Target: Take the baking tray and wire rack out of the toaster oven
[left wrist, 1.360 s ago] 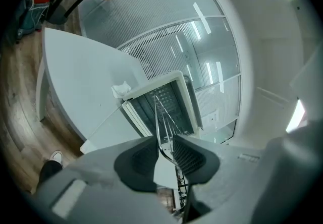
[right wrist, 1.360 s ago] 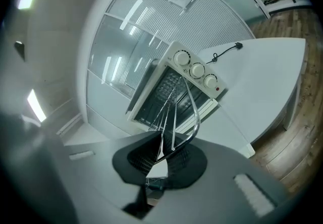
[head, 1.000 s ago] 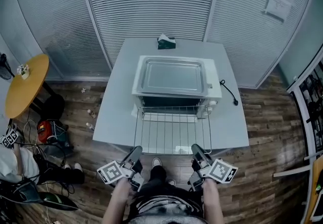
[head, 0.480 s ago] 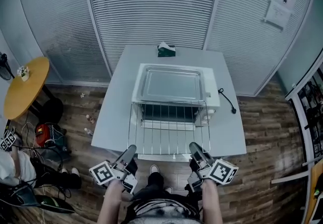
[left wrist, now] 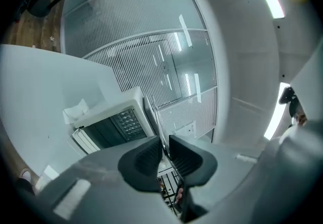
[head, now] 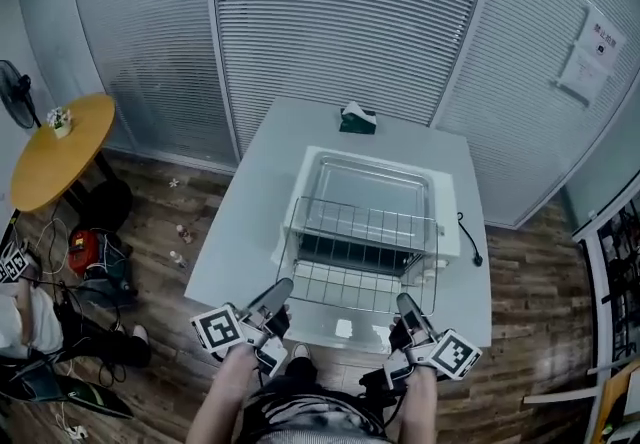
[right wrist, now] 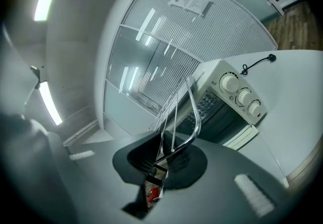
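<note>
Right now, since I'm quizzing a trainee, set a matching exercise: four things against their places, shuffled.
1 silver wire rack; 2 shiny metal baking tray; 3 dark green tissue box; 4 black power cord.
A white table's far edge; B atop the white toaster oven; C on the table, right of the oven; D held by left gripper and right gripper.
Pairs: 1-D, 2-B, 3-A, 4-C.
The left gripper's jaws have just closed further on a rack wire.

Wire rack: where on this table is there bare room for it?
The widest bare strip of table for the wire rack lies left of the toaster oven, to the near corner. The right strip is narrower and has the cord on it. The tissue box crowds the back, the open door the front, the baking tray the oven top.
</note>
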{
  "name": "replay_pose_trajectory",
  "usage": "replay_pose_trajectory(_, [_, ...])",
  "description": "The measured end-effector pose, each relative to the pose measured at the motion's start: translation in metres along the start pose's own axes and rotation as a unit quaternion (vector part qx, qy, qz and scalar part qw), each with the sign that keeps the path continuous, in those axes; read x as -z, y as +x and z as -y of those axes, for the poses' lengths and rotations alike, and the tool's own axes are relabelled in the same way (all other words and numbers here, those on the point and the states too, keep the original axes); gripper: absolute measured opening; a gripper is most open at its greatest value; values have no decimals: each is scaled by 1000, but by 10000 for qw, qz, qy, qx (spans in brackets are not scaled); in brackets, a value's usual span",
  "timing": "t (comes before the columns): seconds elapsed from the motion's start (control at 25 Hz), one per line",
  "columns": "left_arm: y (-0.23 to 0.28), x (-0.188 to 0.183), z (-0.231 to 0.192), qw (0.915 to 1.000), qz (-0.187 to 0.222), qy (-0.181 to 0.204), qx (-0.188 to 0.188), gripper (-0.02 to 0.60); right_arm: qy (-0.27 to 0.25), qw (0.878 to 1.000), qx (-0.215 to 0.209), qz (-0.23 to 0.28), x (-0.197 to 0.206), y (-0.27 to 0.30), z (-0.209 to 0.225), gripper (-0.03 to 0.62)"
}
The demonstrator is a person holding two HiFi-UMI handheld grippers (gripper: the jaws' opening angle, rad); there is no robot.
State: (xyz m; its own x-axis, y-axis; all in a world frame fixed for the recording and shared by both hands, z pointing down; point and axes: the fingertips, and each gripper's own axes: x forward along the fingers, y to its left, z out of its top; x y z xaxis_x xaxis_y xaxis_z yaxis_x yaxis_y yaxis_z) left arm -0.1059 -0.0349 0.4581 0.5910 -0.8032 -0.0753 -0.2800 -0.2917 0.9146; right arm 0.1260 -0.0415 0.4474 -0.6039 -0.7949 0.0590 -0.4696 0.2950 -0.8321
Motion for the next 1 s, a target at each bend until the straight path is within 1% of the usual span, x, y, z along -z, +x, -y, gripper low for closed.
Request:
replay_pose_trajectory(0.12, [22, -15, -9, 10000, 0, -67, 7, 43, -13, 10000, 31, 6, -14, 23, 6, 17])
replay_pose_trajectory(0.2, [32, -22, -19, 9999, -69, -67, -34, 43, -6, 10000, 69, 14, -19, 35, 10, 17])
replay_pose_trajectory(0.28, [40, -28, -28, 9998, -140, -87, -90, 43, -1, 9999, 148, 34, -22, 43, 15, 20])
replay_pose_trajectory(0.36, [50, -32, -31, 9998, -164, -130, -60, 44, 10, 9997, 221, 56, -26, 48, 21, 25])
replay_pose_trajectory(0.48, [63, -39, -33, 9996, -140, -223, -35, 41, -21, 9997, 216, 101, -34, 58, 26, 23])
replay_pose_trajectory(0.56, [71, -44, -34, 9996, -90, -285, -10, 36, 60, 9994, 324, 134, -39, 62, 33, 21])
replay_pose_trajectory(0.64, [78, -47, -35, 9995, -59, -310, 31, 34, 79, 9993, 345, 151, -43, 68, 36, 21])
replay_pose_trajectory(0.8, [90, -53, -38, 9996, -87, -275, 40, 34, 46, 9993, 283, 252, -52, 77, 38, 26])
replay_pose_trajectory(0.88, [93, -57, -39, 9997, -4, -234, 76, 34, 33, 9994, 237, 264, -54, 81, 38, 32])
replay_pose_trajectory(1.0, [97, -62, -37, 9996, 201, -36, 169, 38, -184, 9995, 93, 225, -57, 88, 32, 37])
